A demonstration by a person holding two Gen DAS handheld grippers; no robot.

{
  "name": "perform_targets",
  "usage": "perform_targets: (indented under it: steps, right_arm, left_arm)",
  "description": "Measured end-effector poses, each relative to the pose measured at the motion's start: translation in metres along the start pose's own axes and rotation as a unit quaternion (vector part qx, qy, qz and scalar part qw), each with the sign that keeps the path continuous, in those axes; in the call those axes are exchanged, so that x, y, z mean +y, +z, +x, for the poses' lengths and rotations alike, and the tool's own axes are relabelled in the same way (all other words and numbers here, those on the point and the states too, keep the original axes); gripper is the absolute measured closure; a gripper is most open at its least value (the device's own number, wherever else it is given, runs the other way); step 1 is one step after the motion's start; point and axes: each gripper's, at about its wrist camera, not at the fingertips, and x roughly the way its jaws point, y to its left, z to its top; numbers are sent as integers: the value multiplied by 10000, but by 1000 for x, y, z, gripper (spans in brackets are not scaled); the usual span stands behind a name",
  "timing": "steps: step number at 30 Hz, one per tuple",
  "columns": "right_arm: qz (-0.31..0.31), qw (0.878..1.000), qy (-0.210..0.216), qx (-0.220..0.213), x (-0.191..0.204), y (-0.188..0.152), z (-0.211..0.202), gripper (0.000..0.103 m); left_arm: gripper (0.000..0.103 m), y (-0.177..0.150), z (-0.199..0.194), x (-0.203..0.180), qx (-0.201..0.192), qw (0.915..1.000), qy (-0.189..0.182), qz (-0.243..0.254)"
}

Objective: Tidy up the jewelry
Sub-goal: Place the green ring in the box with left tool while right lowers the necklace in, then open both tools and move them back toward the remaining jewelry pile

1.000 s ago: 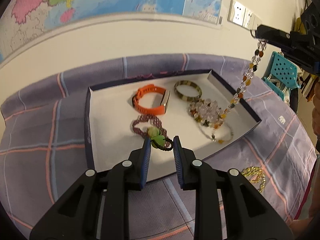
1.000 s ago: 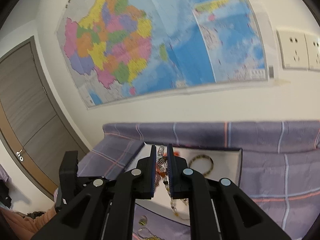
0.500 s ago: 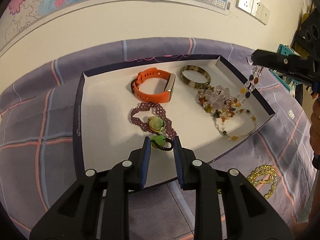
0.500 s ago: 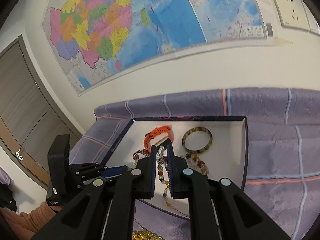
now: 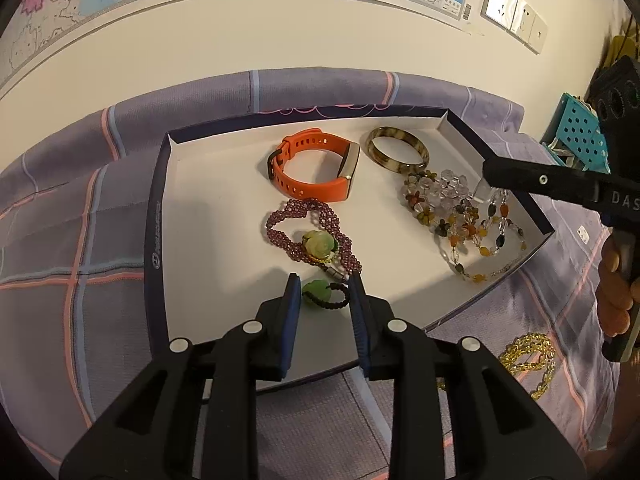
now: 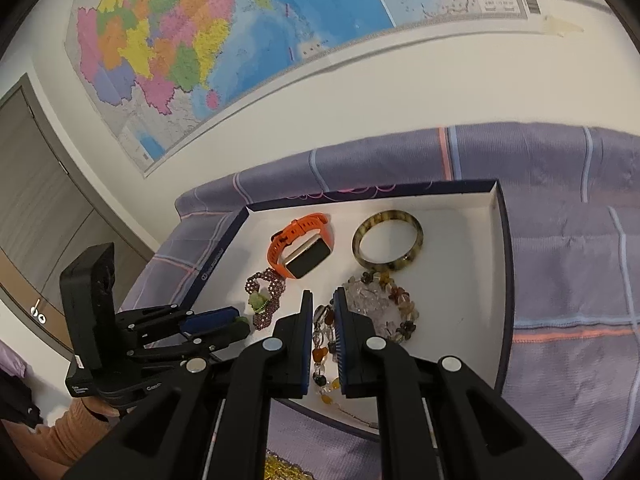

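A shallow white tray with a dark rim (image 5: 158, 208) lies on a purple plaid cloth. In it lie an orange watch (image 5: 316, 172), a mottled bangle (image 5: 398, 154), a purple bead bracelet with a green stone (image 5: 316, 240) and a pile of clear and amber beads (image 5: 444, 196). My left gripper (image 5: 325, 294) is open around a small green charm on a black cord (image 5: 316, 294) at the tray's near edge. My right gripper (image 6: 323, 312) is shut on a multicolour bead necklace (image 6: 322, 340), whose lower part rests in the tray's right side (image 5: 480, 236).
A gold chain (image 5: 530, 360) lies on the cloth right of the tray. A wall with a map (image 6: 240, 40) and sockets (image 5: 512, 12) stands behind the table. A teal perforated chair (image 5: 576, 132) is at far right.
My right gripper has come down with the bead necklace, so most of the strand now lies in the tray. My left gripper has stayed open around the green charm.
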Motion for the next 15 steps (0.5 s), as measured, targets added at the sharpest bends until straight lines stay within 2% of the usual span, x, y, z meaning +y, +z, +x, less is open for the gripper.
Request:
perform_targets:
  steps: [15]
  right_arm:
    - [30, 9995, -208, 227, -8, -7, 19, 92]
  left_arm:
    - [78, 2, 2, -7, -4, 9998, 166, 53]
